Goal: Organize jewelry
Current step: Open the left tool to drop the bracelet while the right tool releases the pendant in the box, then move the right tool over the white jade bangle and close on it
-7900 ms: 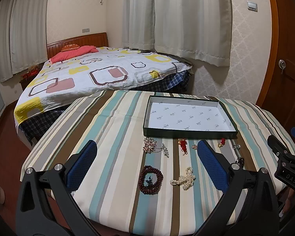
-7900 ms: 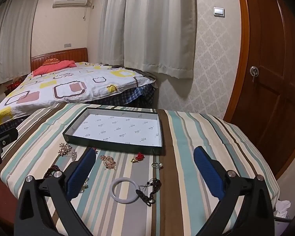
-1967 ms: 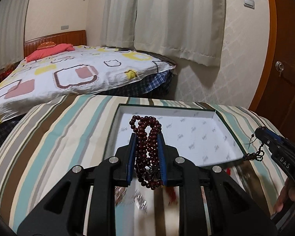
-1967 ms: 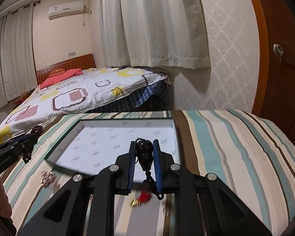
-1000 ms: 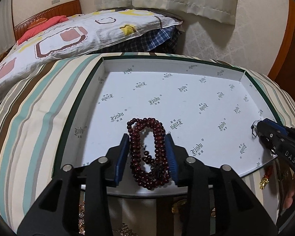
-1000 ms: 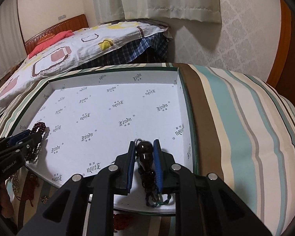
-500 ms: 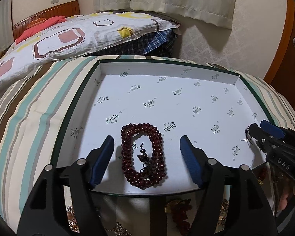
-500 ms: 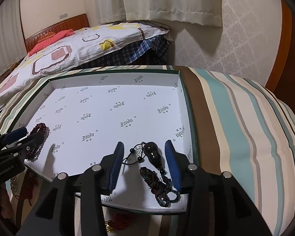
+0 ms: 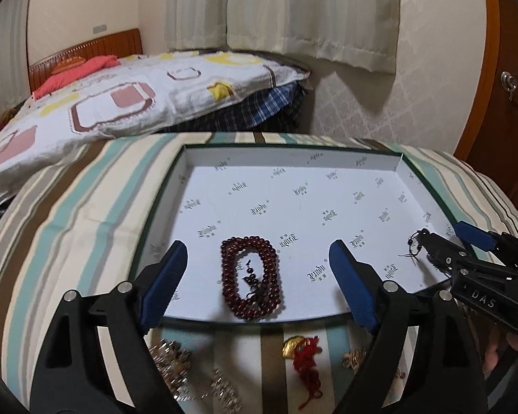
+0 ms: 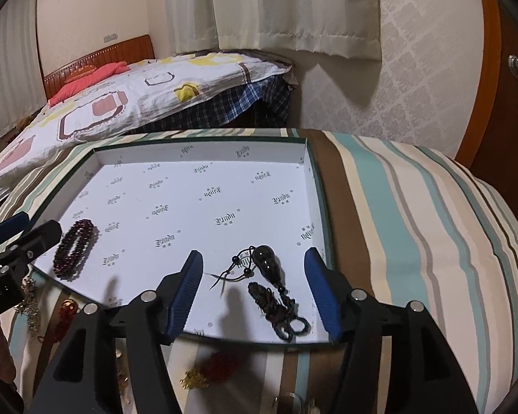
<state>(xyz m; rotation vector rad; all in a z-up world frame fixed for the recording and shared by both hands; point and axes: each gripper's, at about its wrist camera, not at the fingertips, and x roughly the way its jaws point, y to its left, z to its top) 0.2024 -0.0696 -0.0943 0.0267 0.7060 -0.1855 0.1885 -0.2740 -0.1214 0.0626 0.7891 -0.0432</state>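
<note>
A shallow white-lined box (image 9: 179,186) (image 10: 314,186) sits on the striped table. A dark red bead bracelet (image 9: 250,277) (image 10: 75,243) lies in its near left part. My left gripper (image 9: 259,276) is open and empty, its blue pads on either side of the bracelet and just above it. A black pendant on a cord (image 10: 267,265) (image 9: 416,241) lies in the box's near right corner. My right gripper (image 10: 253,283) is open and empty above it, and also shows in the left wrist view (image 9: 466,245).
Loose jewelry lies on the striped cloth in front of the box: a red and gold charm (image 9: 304,348) (image 10: 214,369), silver beaded pieces (image 9: 176,355) and a small gold piece (image 9: 354,355). A bed (image 9: 103,93) stands behind the table. A wooden door (image 10: 511,69) is at right.
Both grippers have opened wider and drawn back a little. The bracelet and the pendant stay where they were let go in the box.
</note>
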